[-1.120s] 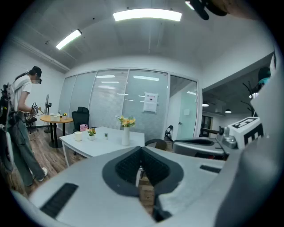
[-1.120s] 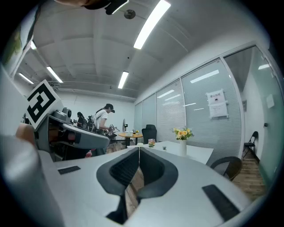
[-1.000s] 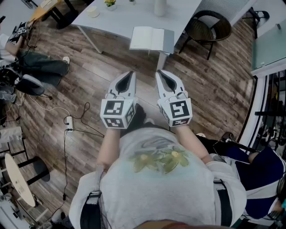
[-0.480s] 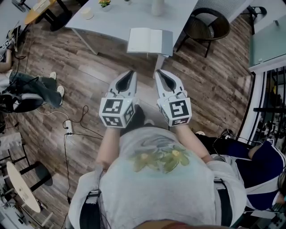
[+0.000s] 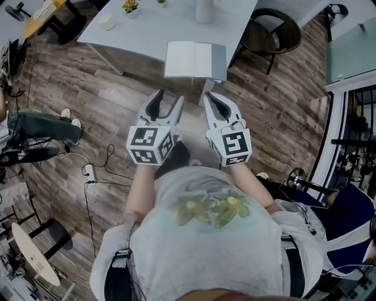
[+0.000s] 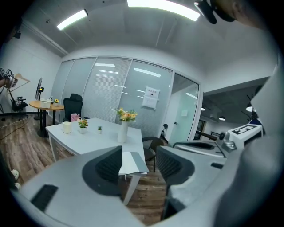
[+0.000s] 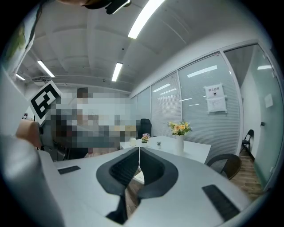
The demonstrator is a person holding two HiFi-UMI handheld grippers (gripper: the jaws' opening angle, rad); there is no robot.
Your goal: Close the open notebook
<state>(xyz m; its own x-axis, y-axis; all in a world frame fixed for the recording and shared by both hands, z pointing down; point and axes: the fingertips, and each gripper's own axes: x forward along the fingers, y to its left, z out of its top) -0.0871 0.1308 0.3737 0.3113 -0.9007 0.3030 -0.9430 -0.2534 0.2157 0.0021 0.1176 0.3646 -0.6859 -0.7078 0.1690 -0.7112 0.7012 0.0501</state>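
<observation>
The open notebook (image 5: 194, 60) lies flat at the near corner of the white table (image 5: 153, 32), with white pages and a grey right leaf. In the left gripper view the notebook (image 6: 132, 162) shows far off through the gap. My left gripper (image 5: 168, 98) hangs over the wood floor short of the table; its jaws have just been opening and stand open, with nothing between them. My right gripper (image 5: 210, 96) is level with it to the right, shut and empty. Both are well apart from the notebook. In the right gripper view the right gripper (image 7: 139, 150) has its tips pressed together.
On the table stand a white vase (image 5: 204, 9), a cup (image 5: 106, 20) and a small plant (image 5: 129, 6). A round dark chair (image 5: 271, 34) sits right of the table. A person's legs (image 5: 41, 123) and a power strip (image 5: 89, 171) with cables are at the left.
The left gripper's jaws have gone from shut to open. Both grippers have moved forward toward the table, and the notebook now sits closer to them.
</observation>
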